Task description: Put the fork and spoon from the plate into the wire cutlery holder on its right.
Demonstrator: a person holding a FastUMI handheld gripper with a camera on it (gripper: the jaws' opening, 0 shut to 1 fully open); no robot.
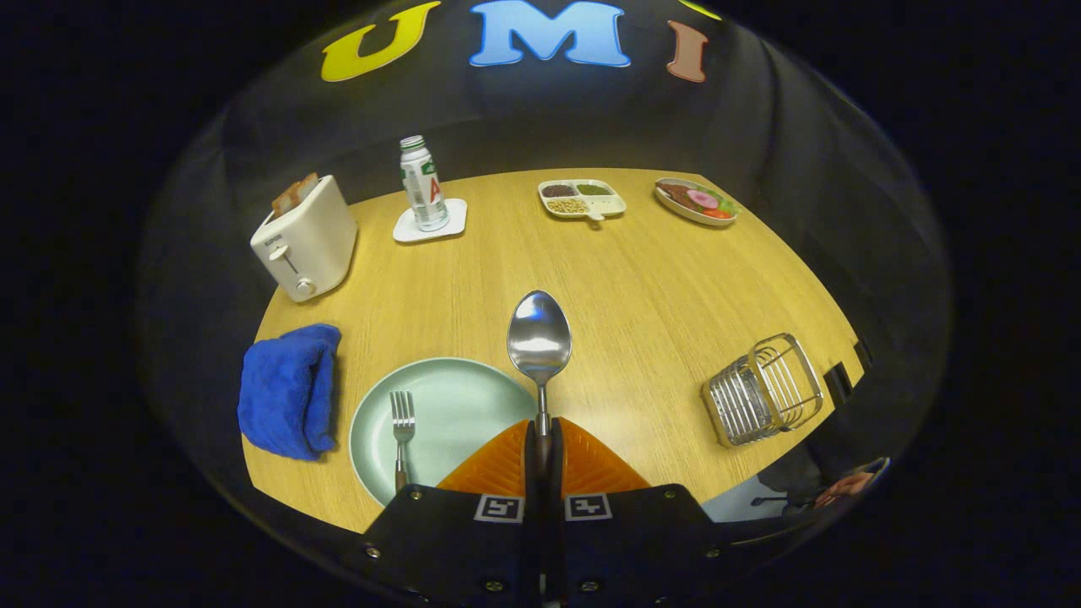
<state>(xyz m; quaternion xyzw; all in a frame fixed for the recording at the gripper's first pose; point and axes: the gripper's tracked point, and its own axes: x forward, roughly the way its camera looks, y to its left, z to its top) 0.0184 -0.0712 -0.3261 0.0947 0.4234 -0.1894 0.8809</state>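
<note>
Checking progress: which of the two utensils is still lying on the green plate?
The fork, lying near the plate's left side. The spoon is up off the plate, its handle clamped between the gripper's fingers.

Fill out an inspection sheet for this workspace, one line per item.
Surface: wooden table, bare in the middle.
Job's things: spoon held by its handle, bowl forward, lifted above the table; fork lying on the green plate; wire cutlery holder to the plate's right, with no cutlery visible in it.
Clutter: blue cloth, toaster, bottle on a coaster, divided snack tray, food dish.
Grippers: gripper shut on the spoon handle.
Cables: nothing seen.
Surroundings: black cloth booth wall.
</note>
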